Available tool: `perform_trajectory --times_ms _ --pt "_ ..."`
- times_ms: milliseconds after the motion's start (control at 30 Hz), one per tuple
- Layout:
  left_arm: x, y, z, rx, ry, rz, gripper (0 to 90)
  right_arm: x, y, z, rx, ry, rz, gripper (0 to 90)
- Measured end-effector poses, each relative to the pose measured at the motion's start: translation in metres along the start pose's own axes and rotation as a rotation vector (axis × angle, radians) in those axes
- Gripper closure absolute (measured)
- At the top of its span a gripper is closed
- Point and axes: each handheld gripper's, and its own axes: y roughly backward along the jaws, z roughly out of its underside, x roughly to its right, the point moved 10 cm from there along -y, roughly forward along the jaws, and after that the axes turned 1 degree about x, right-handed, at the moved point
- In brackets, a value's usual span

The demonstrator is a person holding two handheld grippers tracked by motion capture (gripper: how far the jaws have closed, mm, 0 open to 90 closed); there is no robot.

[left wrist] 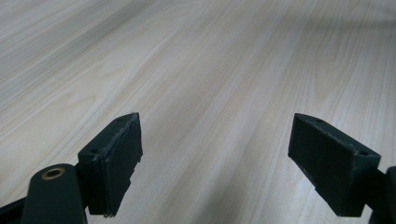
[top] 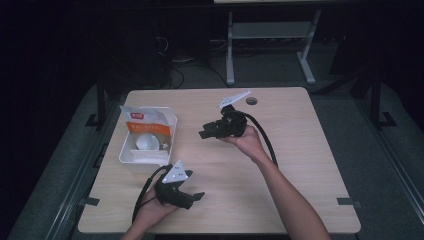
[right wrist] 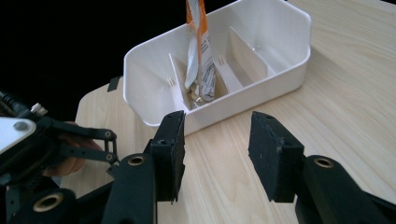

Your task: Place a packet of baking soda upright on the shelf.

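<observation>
- Nearest the high camera, at the bottom edge, a person's left hand (top: 150,210) holds the left gripper (top: 196,197) low over the near part of a pale wooden table (top: 300,165).
- This gripper's jaws stand wide apart with nothing between them. In the left gripper view its tips (left wrist: 215,163) frame bare wood grain.
- A grey three-cornered plate (top: 175,173) sits on top of it, and a black cable (top: 142,192) loops back from it toward the person.
- The right hand (top: 247,140) holds the right gripper (top: 201,134) above the middle of the table, pointing left toward a white bin (top: 127,157).
- In the right gripper view its jaws are moderately parted around empty air, tips (right wrist: 217,147) just short of the bin (right wrist: 289,56), not touching it.
- The bin sits on the left part of the table and has dividers making several compartments.
- An orange and white packet (top: 145,122) stands upright in the bin's far end; in the right gripper view the packet (right wrist: 198,46) is in a middle compartment.
- A round white object (top: 146,143) lies in the bin, just in front of the packet; I cannot tell what it is.
</observation>
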Motion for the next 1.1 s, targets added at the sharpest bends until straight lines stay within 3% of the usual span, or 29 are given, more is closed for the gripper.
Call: perform_trajectory --times_ms 433,1100 --pt "0.002 -0.002 0.0 -0.005 -0.007 0.005 16.9 0.008 0.032 0.025 0.007 -0.042 0.035 49.5" --pt "0.006 -0.007 0.0 -0.011 -0.002 0.019 17.1 0.01 0.081 0.052 0.037 -0.061 0.086 47.1"
